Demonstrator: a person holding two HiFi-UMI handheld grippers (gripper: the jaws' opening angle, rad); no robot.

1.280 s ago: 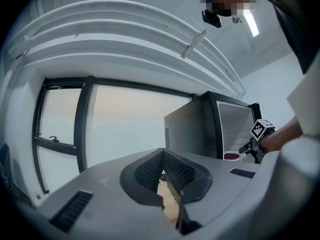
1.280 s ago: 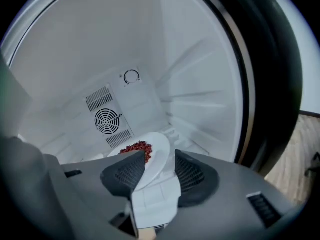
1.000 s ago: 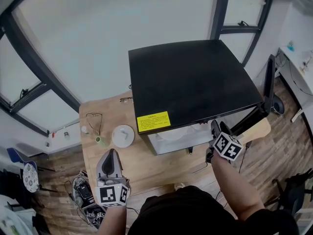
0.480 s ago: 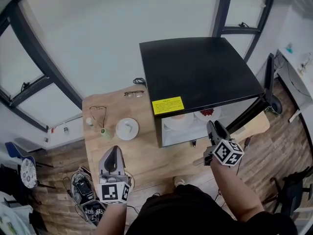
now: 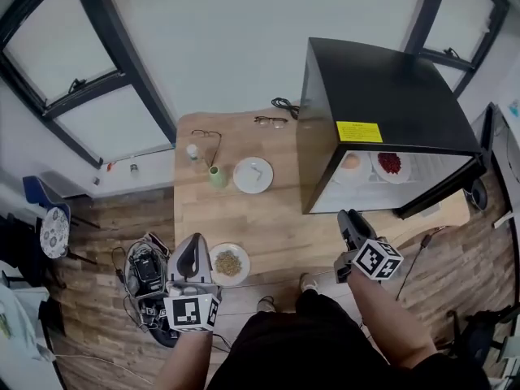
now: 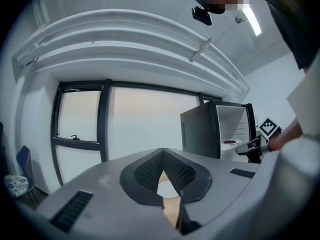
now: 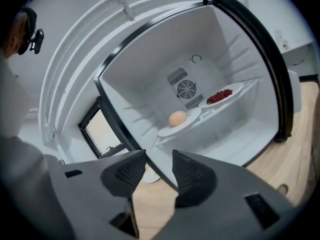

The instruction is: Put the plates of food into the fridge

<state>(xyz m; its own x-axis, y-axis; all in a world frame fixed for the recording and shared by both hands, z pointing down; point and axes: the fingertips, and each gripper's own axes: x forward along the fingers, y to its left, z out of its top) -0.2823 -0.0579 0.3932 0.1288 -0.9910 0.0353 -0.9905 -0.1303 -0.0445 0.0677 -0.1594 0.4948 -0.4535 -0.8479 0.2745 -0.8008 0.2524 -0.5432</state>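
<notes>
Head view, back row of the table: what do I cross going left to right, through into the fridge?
small bottle → green cup → white plate → fridge, and inside it: plate with a round pale-orange item → plate of red food

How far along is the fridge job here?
Done: two plates sit on the fridge shelf, one with a pale round item, one with red food. In hand: nothing; the right gripper open and empty, the left gripper shut. Left: the plate of brown food and a white plate on the table.
</notes>
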